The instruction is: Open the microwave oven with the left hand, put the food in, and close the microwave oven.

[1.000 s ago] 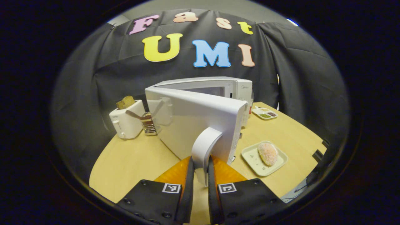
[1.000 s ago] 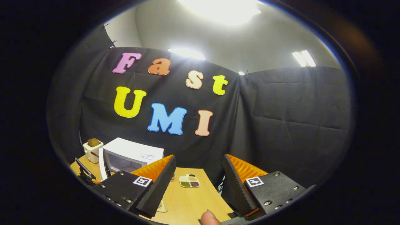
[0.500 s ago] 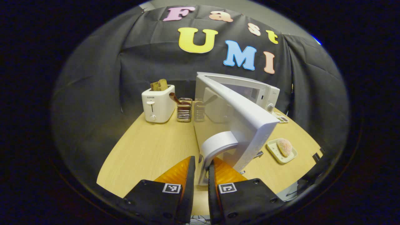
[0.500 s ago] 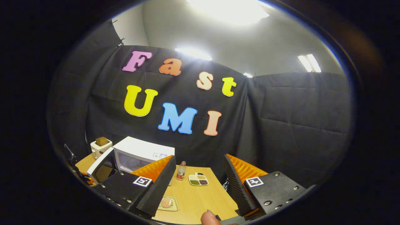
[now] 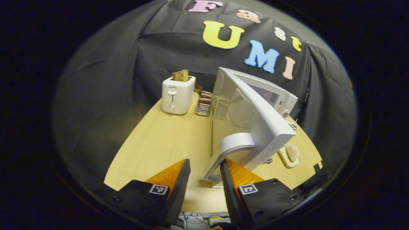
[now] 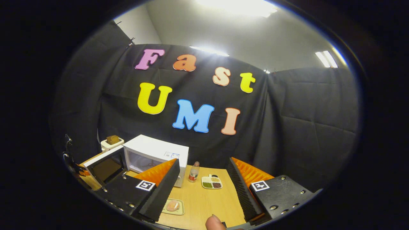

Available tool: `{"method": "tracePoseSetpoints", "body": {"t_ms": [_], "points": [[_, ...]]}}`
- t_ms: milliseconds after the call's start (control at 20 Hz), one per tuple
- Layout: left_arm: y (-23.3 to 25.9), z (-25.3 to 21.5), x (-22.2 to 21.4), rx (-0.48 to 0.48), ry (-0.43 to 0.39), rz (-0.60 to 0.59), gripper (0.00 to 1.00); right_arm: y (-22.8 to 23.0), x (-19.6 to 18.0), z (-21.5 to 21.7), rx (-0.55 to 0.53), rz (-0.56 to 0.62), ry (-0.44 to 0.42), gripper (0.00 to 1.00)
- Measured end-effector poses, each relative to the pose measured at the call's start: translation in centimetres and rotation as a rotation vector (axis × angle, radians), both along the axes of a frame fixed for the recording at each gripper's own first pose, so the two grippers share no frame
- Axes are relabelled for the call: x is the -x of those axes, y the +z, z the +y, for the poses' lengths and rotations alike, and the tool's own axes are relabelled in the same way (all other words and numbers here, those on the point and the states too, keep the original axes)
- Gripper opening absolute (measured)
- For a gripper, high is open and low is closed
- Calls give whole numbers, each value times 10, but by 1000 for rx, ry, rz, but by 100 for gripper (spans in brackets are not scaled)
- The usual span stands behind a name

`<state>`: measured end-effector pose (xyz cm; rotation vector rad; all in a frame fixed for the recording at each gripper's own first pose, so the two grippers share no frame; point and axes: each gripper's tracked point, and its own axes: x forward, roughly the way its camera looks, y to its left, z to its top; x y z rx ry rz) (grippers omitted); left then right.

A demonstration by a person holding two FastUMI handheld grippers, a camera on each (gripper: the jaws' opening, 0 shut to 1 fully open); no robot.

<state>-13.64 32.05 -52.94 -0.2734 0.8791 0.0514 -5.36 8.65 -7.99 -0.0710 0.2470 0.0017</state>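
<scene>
Beside the microwave [image 6: 155, 155], on its control-panel side, the food [image 6: 173, 205] sits on a small pale plate [image 6: 180, 211] on the wooden table [image 6: 204, 201]. That is what my next move turns on. In the right gripper view the plate lies low and to the left of my right gripper [image 6: 202, 188], half hidden behind its left finger, with the open cavity up and left of it. So I judge the right gripper nearer the food (the left one is over by the door anyway).

My left gripper [image 5: 204, 179] has its fingers parted around the door handle [image 5: 230, 145]; a gap shows on the left side, while the right finger sits close against the handle's lower end. I cannot tell if it touches, and it grips nothing. The right gripper's fingers stand wide apart and empty, and a fingertip [image 6: 213, 222] shows at the bottom edge.

The door [image 5: 255, 118] is swung well out from the microwave, edge-on to the left camera. Its face is smooth glossy white and the handle is a curved white arch. The food is a rounded, pinkish lump with a grainy look, on a flat square plate with rounded corners. The plate's low rim will want a careful pinch, I think. Opening looks done; loading is next.
</scene>
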Motion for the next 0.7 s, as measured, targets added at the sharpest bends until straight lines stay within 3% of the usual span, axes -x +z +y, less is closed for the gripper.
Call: {"method": "tracePoseSetpoints", "body": {"t_ms": [100,150,250,300,350,500,700], "points": [[22,15,10,-77,72,-13,85,-17,-11,2,-12,23,51,94],[36,19,21,-113,98,-8,79,-24,-16,3,-22,28,74,93],[70,13,41,-157,126,-12,79,-38,-25,7,-70,46,123,93],[89,8,47,-188,138,-20,85,-45,-28,13,-98,55,155,93],[107,0,51,-214,149,-32,79,-50,-33,18,-120,58,182,93],[168,-40,63,-257,146,-95,78,-72,-49,24,-112,63,238,94],[191,-96,59,-222,108,-143,79,-140,-52,46,-132,193,291,93]]}}
